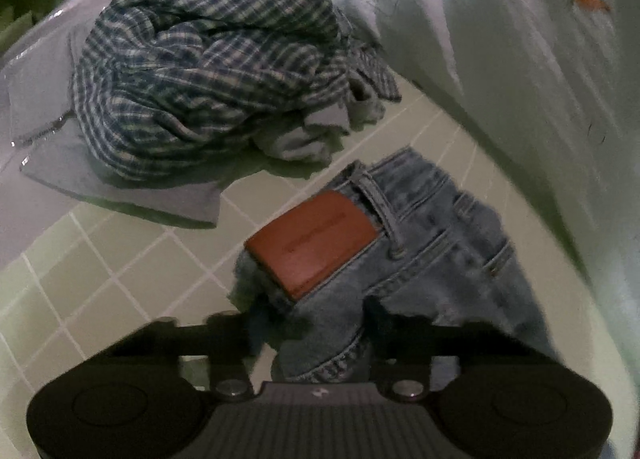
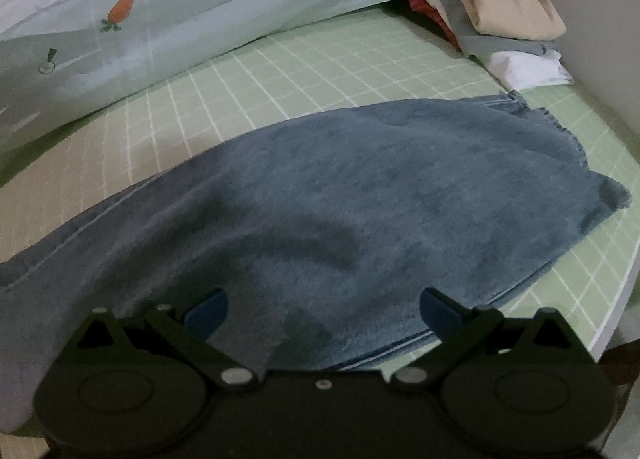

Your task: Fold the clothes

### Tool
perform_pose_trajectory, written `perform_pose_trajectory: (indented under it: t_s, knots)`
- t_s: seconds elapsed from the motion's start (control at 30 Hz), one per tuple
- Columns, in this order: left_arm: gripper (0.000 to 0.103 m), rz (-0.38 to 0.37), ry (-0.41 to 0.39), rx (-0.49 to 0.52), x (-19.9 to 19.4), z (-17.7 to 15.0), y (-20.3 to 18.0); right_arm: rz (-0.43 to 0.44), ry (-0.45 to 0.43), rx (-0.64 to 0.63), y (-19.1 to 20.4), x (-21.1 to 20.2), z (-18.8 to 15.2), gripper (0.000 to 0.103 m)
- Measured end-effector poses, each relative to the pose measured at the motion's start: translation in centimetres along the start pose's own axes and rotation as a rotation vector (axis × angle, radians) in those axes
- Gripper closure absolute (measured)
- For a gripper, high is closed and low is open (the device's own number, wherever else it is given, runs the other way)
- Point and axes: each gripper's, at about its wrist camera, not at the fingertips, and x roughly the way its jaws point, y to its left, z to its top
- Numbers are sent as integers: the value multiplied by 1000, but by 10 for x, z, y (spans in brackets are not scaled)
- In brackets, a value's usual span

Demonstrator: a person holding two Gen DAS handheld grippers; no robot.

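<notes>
Light blue jeans [image 1: 440, 259] lie on a green grid-pattern sheet [image 1: 100, 279], their waistband carrying a brown leather patch [image 1: 312, 243]. My left gripper [image 1: 316, 339] is shut on a bunched fold of the waistband just below that patch. In the right wrist view the jeans' legs [image 2: 380, 199] spread flat across the sheet [image 2: 280, 79], hems to the far right. Just above the denim, my right gripper [image 2: 322, 309] is open; its blue pads [image 2: 208, 311] stand wide apart with nothing between them.
A crumpled blue plaid shirt [image 1: 208, 71] sits on a grey cloth [image 1: 120, 187] at the back left. A pale quilt with a carrot print [image 2: 160, 19] borders the sheet. A stack of folded clothes [image 2: 492, 7] rests at the far right corner. The bed's edge [image 2: 624, 279] curves along the right.
</notes>
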Motion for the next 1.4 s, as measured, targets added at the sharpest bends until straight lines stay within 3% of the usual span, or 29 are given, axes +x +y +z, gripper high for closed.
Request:
perform_pose_trajectory:
  t_s: [0.23, 0.4, 0.5, 0.7, 0.8, 0.93, 1.07, 1.2, 1.4]
  knots:
    - [83, -88, -177, 201, -62, -4, -79, 48, -33, 56, -32, 1, 13, 0]
    - [86, -200, -245, 377, -101, -34, -156, 71, -59, 72, -64, -3, 21, 0]
    - [86, -248, -225, 438, -110, -70, -194, 77, -61, 68, -85, -5, 24, 0]
    - [86, -255, -77, 526, -96, -158, -247, 78, -59, 6, -128, -7, 29, 0]
    - [85, -193, 2, 554, -80, -201, -260, 71, -63, -27, -154, -7, 34, 0]
    - [83, -89, -10, 621, -74, -237, -279, 54, -64, -59, -192, -1, 43, 0]
    - [69, -31, -9, 639, -72, -250, -287, 43, -51, -54, -226, 12, 53, 0]
    - [36, -47, 28, 606, -79, -265, -288, 50, -54, -25, -252, 24, 63, 0]
    - [27, -64, 61, 609, -97, -294, -293, 28, -73, -23, -277, 46, 79, 0]
